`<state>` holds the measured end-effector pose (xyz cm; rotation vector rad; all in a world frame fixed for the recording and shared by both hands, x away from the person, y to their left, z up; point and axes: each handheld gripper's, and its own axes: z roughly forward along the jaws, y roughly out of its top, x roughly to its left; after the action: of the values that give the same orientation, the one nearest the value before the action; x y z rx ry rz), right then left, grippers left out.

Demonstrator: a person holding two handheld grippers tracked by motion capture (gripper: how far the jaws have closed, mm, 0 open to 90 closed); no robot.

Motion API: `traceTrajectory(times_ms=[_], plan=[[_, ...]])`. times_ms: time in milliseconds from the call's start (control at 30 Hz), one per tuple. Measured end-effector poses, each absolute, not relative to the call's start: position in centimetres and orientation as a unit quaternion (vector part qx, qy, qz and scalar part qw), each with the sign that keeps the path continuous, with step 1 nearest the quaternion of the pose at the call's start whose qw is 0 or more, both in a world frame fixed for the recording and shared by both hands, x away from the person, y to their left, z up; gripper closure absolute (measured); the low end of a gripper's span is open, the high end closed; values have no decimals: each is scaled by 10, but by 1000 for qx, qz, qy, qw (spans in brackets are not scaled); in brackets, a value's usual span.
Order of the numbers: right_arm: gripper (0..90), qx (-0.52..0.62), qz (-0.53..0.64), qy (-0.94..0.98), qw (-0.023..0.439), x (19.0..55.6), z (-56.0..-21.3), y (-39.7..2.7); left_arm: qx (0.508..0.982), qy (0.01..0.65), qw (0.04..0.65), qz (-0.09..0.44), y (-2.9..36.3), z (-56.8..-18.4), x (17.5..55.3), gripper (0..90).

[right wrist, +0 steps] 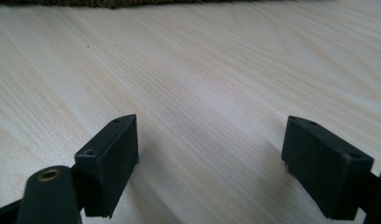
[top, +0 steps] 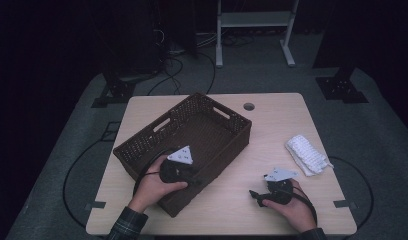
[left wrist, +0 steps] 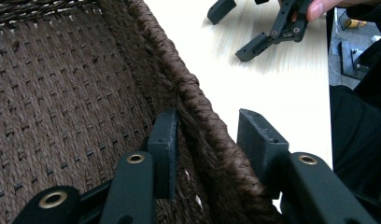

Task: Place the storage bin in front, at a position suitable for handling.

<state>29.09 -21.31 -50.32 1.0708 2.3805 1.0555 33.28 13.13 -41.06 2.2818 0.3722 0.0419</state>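
One pale wooden table [top: 272, 130] carries a brown woven basket [top: 192, 130] set askew on its left half. Left tongs [left wrist: 205, 140] straddle the basket's near wall, one jaw inside, one outside, the wall between them; whether the pads press it I cannot tell. Right tongs [right wrist: 209, 163] rest wide apart over bare wood, holding nothing. Smallest, a white cloth [top: 306, 154] lies by the right edge.
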Motion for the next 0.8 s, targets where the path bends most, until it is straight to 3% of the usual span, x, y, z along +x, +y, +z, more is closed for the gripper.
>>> traceTrajectory(times_ms=[133, 300, 800], plan=[[208, 375, 371, 834, 163, 291, -503, -214, 900, 148, 409, 15, 134, -410, 333, 594], [311, 377, 374, 832, 160, 290, -501, -218, 900, 144, 410, 19, 134, -410, 332, 618], [342, 405, 381, 808, 195, 293, -485, -248, 900, 141, 412, 19, 134, -411, 331, 635]])
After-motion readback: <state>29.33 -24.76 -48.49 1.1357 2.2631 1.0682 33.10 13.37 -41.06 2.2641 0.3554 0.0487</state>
